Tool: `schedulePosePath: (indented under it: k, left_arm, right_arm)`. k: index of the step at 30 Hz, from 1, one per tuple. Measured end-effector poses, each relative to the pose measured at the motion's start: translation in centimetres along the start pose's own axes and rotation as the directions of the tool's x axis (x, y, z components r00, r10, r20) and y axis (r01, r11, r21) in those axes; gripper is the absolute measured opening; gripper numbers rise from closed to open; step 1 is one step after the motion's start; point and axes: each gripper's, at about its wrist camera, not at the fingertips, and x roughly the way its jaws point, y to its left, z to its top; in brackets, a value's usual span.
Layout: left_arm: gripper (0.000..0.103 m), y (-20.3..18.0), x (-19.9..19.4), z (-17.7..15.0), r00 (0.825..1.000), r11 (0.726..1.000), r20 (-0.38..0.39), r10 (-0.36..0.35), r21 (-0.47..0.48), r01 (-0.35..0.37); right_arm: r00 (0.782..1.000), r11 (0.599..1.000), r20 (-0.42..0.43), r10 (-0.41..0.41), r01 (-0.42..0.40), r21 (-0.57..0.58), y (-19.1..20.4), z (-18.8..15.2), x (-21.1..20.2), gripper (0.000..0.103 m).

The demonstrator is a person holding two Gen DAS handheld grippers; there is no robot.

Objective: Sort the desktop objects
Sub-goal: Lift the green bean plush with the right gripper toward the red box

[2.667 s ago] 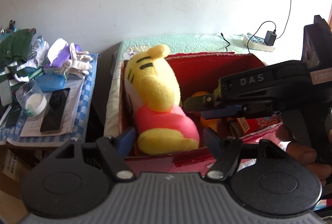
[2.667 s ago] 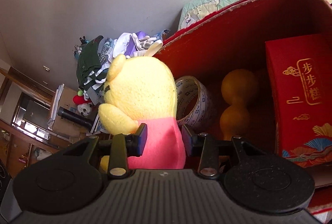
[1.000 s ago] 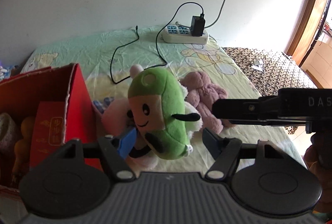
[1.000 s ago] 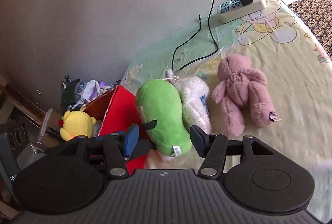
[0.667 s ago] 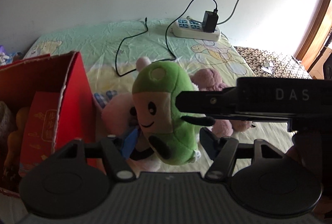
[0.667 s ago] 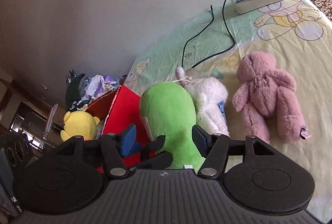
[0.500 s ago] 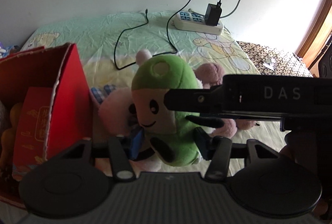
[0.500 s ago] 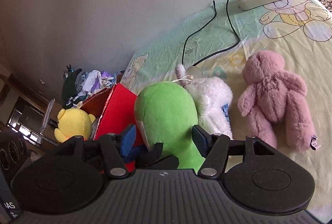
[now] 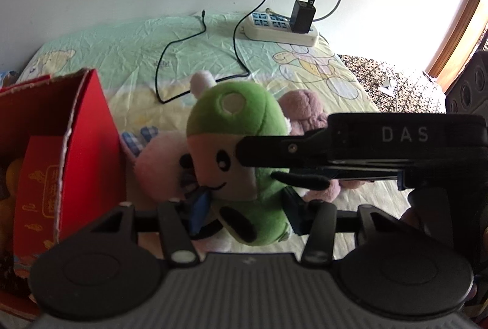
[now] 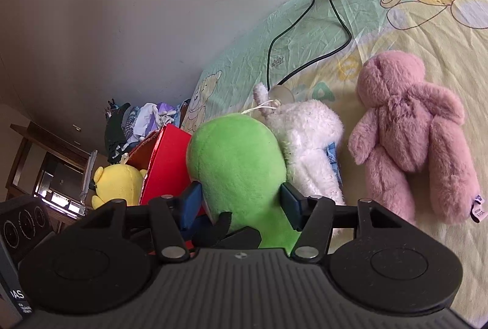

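Both grippers have closed in on the green plush toy [image 9: 241, 152] since the frame a second back, when their jaws stood wide apart around it. Now the left gripper [image 9: 245, 211] has its blue pads against the toy's lower body, one on each side, and its jaws are closing, so it is gripping the toy. Seen from the right wrist, the right gripper [image 10: 241, 205] straddles the same toy from behind; its jaws are also closing, its pads flanking the green back, but firm pressing cannot be told.

This green toy stands upright on the cartoon-print bedsheet [image 9: 128, 54], just beside the red cardboard box [image 9: 88, 127]. A white plush [image 10: 308, 140] leans against it from behind, and a pink teddy bear [image 10: 408, 134] lies near, face down. In the box, a yellow plush [image 10: 117, 182] and a red gift packet [image 9: 36, 176] are visible.

Risks from here, as a judgement: the soft filling may squash and slide out of a low grip. Two grippers on one toy could pull against each other. Lifting might drag the white plush along. A black charger cable [image 9: 170, 66] trails across the sheet behind the toys, running toward the power strip [image 9: 280, 30], and could snag.
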Motion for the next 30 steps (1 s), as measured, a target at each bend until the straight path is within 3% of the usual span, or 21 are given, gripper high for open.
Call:
schedulePosePath:
  k: [16,21,24,30]
  left_arm:
    - [0.050,-2.6,-5.5,-2.7,0.995,0.997,0.077,-0.063,0.051,0.060]
    - [0.050,-2.2,-6.7,-3.7,0.992,0.995,0.094,-0.083,0.061,0.077]
    - [0.050,-1.5,-7.5,-3.9,0.988,0.992,0.108,-0.111,0.072,0.103]
    - [0.050,0.5,-10.2,-3.7,0.973,0.980,0.157,-0.169,0.130,0.149]
  right_arm:
    - [0.999,0.994,0.041,-0.027,0.031,-0.106,2.6,-3.7,-5.3,0.057]
    - [0.996,0.984,0.051,-0.074,0.081,-0.156,3.8,-5.8,-5.5,0.056]
    - [0.995,0.988,0.067,-0.077,0.085,-0.128,4.2,-6.6,-5.5,0.055]
    - [0.984,0.988,0.151,-0.090,0.106,-0.108,7.0,-8.1,-5.9,0.055]
